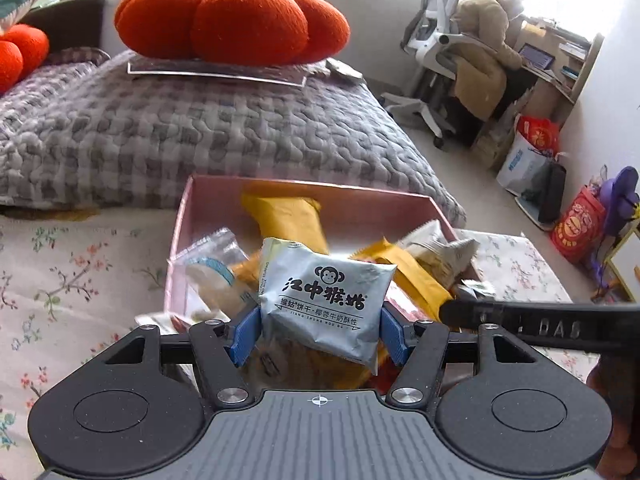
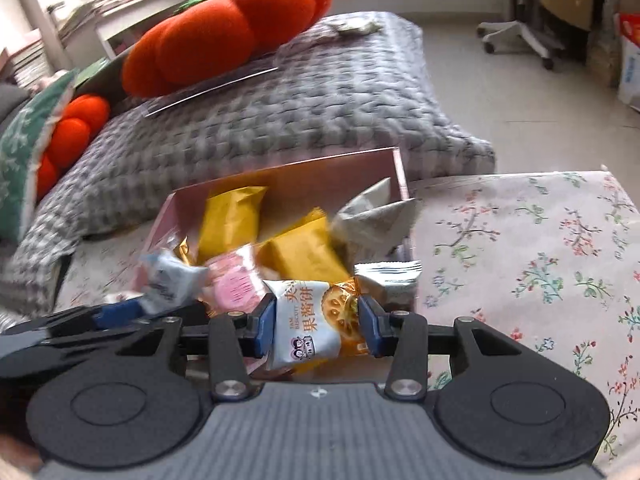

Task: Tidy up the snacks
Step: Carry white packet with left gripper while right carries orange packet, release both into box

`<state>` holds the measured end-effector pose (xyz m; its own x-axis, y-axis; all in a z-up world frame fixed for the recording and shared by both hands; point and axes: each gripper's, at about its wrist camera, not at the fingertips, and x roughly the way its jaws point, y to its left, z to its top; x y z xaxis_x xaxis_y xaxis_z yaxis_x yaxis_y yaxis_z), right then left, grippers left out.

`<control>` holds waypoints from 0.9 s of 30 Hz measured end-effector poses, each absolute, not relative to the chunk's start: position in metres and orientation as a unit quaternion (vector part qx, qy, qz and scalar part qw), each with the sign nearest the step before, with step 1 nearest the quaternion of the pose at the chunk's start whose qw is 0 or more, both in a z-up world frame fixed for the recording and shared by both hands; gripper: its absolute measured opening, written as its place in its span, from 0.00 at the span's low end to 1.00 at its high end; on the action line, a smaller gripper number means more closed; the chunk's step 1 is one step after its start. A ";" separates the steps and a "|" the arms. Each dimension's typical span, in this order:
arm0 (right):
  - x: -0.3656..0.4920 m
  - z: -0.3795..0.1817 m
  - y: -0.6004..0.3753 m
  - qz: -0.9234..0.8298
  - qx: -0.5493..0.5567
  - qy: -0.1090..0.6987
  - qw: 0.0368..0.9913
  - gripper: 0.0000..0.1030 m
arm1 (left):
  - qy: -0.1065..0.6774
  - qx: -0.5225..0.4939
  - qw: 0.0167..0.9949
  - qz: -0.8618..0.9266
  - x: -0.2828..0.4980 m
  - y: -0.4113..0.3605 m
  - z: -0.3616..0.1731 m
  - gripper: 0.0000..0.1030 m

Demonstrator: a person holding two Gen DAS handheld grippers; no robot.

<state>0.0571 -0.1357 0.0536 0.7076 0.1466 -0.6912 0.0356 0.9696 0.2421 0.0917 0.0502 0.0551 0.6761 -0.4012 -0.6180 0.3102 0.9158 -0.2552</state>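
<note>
Floral bedsheet (image 2: 520, 240), pink box (image 1: 182, 232) (snack-filled); both fingers clamp packets over it

One open pink cardboard box (image 2: 396, 168) serves as landmark. Inside it lie two yellow foil snack packets (image 2: 232, 220), one round pink wrapped biscuit (image 2: 234, 284) and one grey crinkled packet (image 2: 372, 216). Behind it sit two orange plush pumpkin cushions (image 2: 224, 28).
</note>
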 end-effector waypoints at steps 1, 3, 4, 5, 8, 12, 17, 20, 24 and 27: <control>0.057 0.050 -0.135 0.027 0.120 0.379 0.917 0.42 | 0.350 -0.057 0.915 -0.192 0.092 0.051 0.054 0.61; 0.056 0.047 -0.134 0.031 0.116 0.378 0.918 0.44 | 0.347 -0.024 0.918 -0.191 0.090 0.051 0.056 0.62; 0.056 0.047 -0.134 0.031 0.112 0.377 0.919 0.45 | 0.342 -0.008 0.920 -0.191 0.088 0.052 0.058 0.62; 0.055 0.049 -0.134 0.030 0.109 0.372 0.921 0.46 | 0.336 0.009 0.922 -0.194 0.084 0.054 0.061 0.63; 0.051 0.057 -0.138 0.017 0.123 0.356 0.926 0.51 | 0.330 0.052 0.922 -0.197 0.075 0.053 0.065 0.65; 0.047 0.062 -0.139 0.007 0.130 0.344 0.930 0.53 | 0.329 0.082 0.924 -0.179 0.068 0.052 0.062 0.66; 0.045 0.059 -0.146 0.009 0.159 0.352 0.923 0.53 | 0.320 0.066 0.929 -0.175 0.065 0.063 0.069 0.70; 0.042 0.061 -0.150 0.010 0.177 0.347 0.921 0.53 | 0.318 0.057 0.927 -0.190 0.062 0.066 0.072 0.74; 0.042 0.057 -0.153 0.001 0.196 0.337 0.921 0.53 | 0.317 0.080 0.924 -0.201 0.056 0.056 0.067 0.75; 0.043 0.053 -0.160 0.001 0.227 0.334 0.915 0.55 | 0.320 0.080 0.924 -0.192 0.057 0.057 0.067 0.75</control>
<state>0.0426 -0.1604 0.0530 0.7763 0.1534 -0.6115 0.1508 0.8967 0.4163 0.0574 0.0570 0.0670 0.7215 -0.3025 -0.6229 0.4056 0.9137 0.0261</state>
